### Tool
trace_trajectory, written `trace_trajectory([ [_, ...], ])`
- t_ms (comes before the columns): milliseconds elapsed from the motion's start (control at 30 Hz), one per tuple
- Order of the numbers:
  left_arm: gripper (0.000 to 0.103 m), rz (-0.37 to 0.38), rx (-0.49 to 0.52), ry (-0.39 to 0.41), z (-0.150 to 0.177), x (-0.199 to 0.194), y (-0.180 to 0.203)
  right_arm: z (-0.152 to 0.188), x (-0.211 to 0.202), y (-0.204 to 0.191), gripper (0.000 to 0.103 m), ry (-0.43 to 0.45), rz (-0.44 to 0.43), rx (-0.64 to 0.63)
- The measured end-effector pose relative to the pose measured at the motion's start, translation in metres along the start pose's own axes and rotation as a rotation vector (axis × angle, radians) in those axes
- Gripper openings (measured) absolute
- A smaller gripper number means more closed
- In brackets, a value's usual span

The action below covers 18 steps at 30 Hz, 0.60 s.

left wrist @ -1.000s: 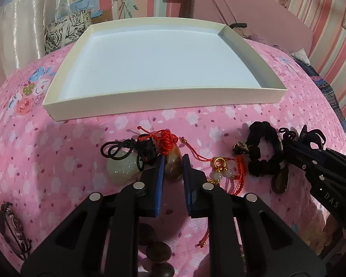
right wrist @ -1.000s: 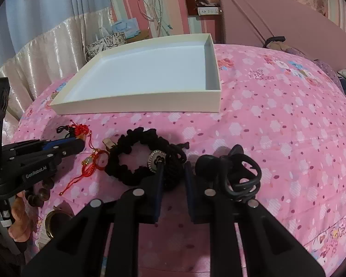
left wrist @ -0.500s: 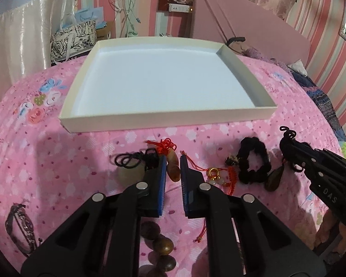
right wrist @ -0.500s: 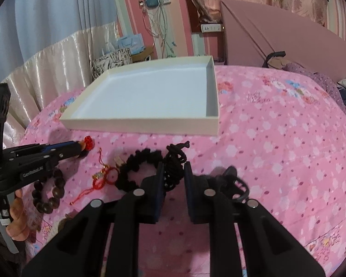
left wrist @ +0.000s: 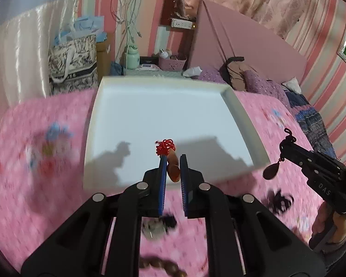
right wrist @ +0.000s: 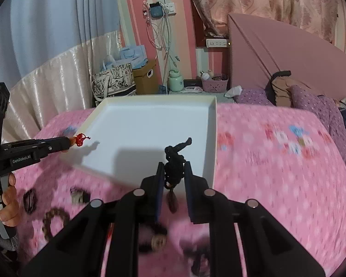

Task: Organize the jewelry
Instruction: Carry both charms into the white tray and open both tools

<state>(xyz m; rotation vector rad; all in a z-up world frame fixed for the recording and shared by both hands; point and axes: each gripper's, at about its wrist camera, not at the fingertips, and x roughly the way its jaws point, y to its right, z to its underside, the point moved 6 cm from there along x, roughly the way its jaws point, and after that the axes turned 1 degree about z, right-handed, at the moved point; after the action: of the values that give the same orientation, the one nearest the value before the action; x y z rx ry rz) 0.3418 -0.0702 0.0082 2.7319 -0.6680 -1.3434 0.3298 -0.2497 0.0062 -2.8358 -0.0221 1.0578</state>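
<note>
My left gripper [left wrist: 173,168] clamps the red-knot pendant [left wrist: 170,159]; right gripper [right wrist: 173,173] clamps the black-cord pendant [right wrist: 174,168], both over white tray [left wrist: 242,113].

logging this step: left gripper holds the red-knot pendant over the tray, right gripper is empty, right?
Not quite. The right gripper is not empty: the right wrist view shows it shut on a black cord pendant. The left gripper does hold the red-knot pendant over the tray.

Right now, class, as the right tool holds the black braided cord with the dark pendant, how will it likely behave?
The black cord probably flops: it kinks above the right tool. The teardrop pendant hangs free below, so it may swing. Set into the white tray, it likely slumps.
</note>
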Motion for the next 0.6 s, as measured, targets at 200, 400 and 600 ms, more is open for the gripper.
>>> trace_trajectory([
  [200, 0.009, -0.093, 0.001, -0.014, -0.050, 0.042, -0.015, -0.051, 0.057, -0.002, 0.017, -0.019, 0.060, -0.035],
  [400, 0.009, -0.137, -0.042, -0.068, -0.073, 0.094, -0.033, -0.083, 0.121, -0.003, 0.017, -0.049, 0.123, -0.039],
  [600, 0.009, -0.157, -0.085, -0.114, -0.081, 0.131, -0.053, -0.098, 0.167, -0.001, 0.017, -0.083, 0.153, -0.056],
])
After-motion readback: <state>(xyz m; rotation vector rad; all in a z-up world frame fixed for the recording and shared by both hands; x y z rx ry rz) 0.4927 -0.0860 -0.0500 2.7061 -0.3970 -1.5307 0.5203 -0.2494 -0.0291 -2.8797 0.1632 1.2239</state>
